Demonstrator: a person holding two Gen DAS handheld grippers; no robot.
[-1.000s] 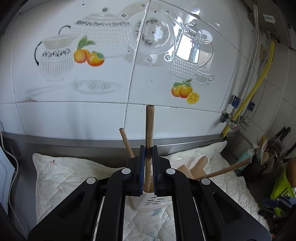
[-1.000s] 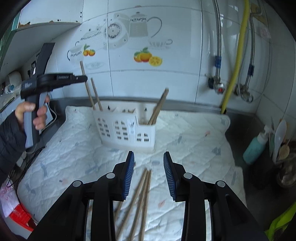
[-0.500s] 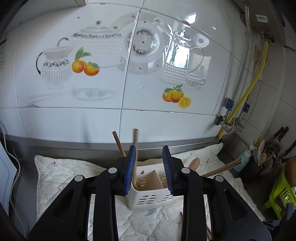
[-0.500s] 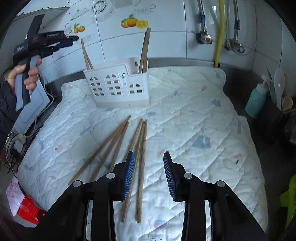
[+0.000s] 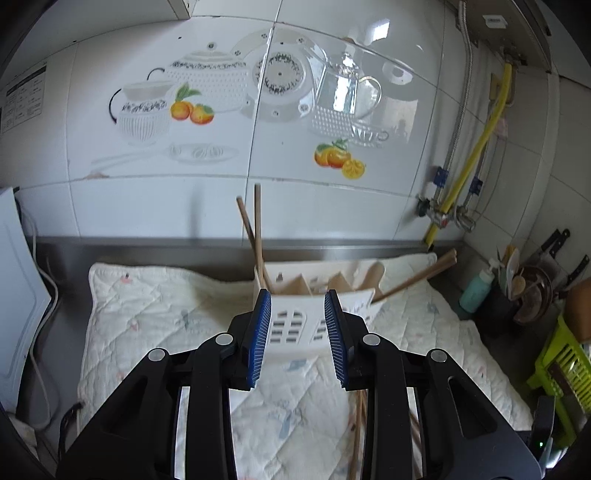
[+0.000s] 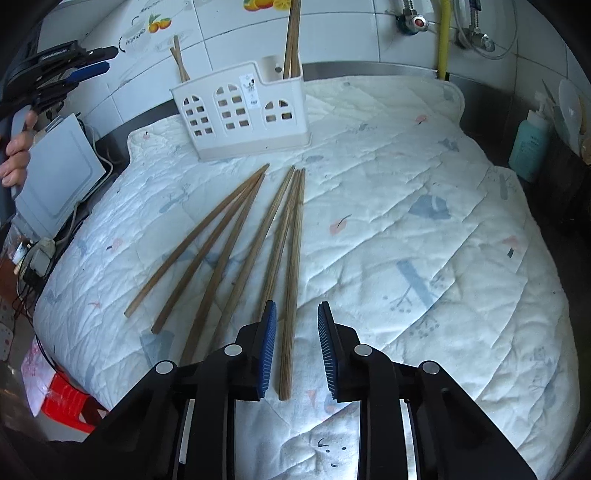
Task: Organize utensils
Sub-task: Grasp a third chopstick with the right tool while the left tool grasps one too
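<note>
Two hand-held grippers appear. The right hand-held gripper [image 6: 295, 341] points steeply down at the quilted cloth [image 6: 406, 229]; its jaws have just been closing yet stand apart, and the rightmost chopstick [image 6: 291, 280] lies between the blue pads, which do not press on it. Five more loose chopsticks [image 6: 221, 243] fan out to its left on the cloth, their far tips converging toward the white utensil caddy [image 6: 240, 110]. The caddy stands upright at the far edge of the cloth near the tiled wall [image 6: 332, 33]; a pair of chopsticks [image 6: 291, 37] stands in its right compartment and another pair [image 6: 179, 62] leans in its left one. The left hand-held gripper [image 5: 297, 325] has its jaws apart with nothing between them, and hangs in front of the caddy without touching it. In the right wrist view a person's hand [image 6: 16, 158] holds that gripper at the far left. A teal bottle [image 6: 530, 142] stands beside the cloth on the desk at the right.
</note>
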